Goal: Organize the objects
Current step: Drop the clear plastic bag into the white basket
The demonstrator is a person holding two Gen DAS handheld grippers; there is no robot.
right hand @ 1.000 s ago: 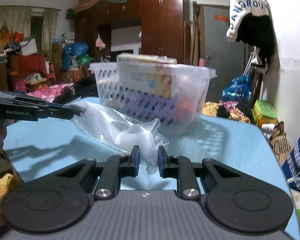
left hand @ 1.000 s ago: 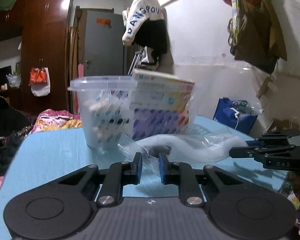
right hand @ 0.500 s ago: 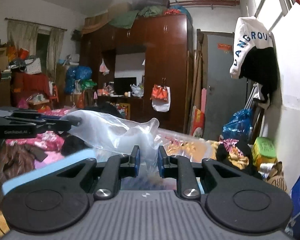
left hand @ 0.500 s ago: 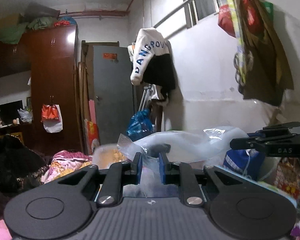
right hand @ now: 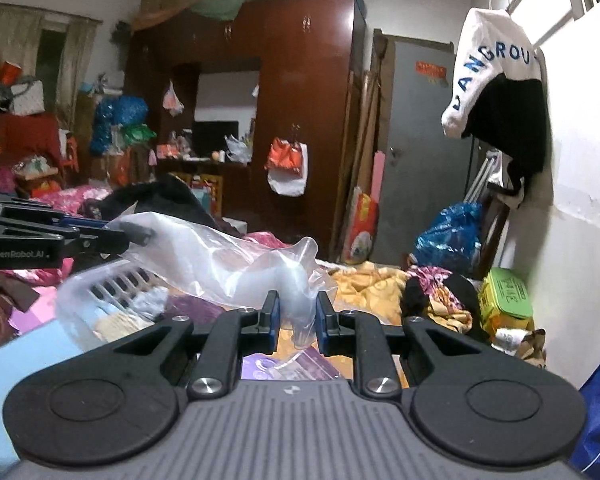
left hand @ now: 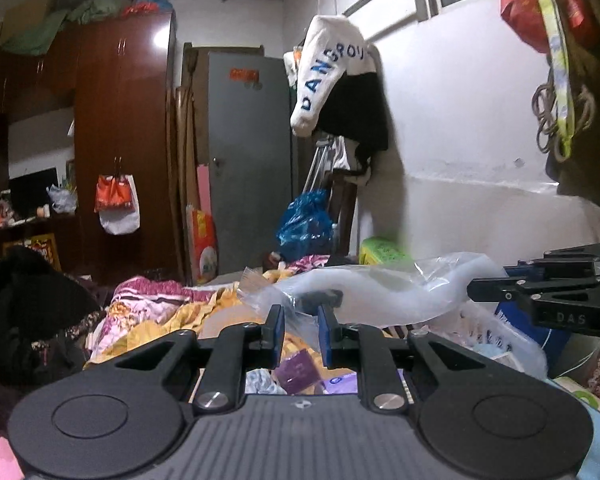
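Note:
A clear plastic bag point(left hand: 384, 292) with something white inside hangs stretched between both grippers, held up in the air. My left gripper point(left hand: 300, 334) is shut on one end of it. My right gripper point(right hand: 296, 320) is shut on the other end point(right hand: 236, 268). Each gripper shows at the side of the other's view: the right one point(left hand: 540, 296), the left one point(right hand: 60, 236). The white slotted basket point(right hand: 112, 284) lies just below the bag, with a purple box point(left hand: 300, 368) and other packets inside. Its rim also shows in the left wrist view point(left hand: 484, 332).
The light blue table point(right hand: 24, 360) shows at the lower left under the basket. Behind are a bed piled with cloth point(right hand: 372, 284), a brown wardrobe point(right hand: 308, 112), a grey door point(left hand: 248, 152), and a white wall point(left hand: 460, 160) with hanging clothes on the right.
Both grippers have lifted the bag off the table and carried it forward over the basket. The basket has gone from in front of me to below me.

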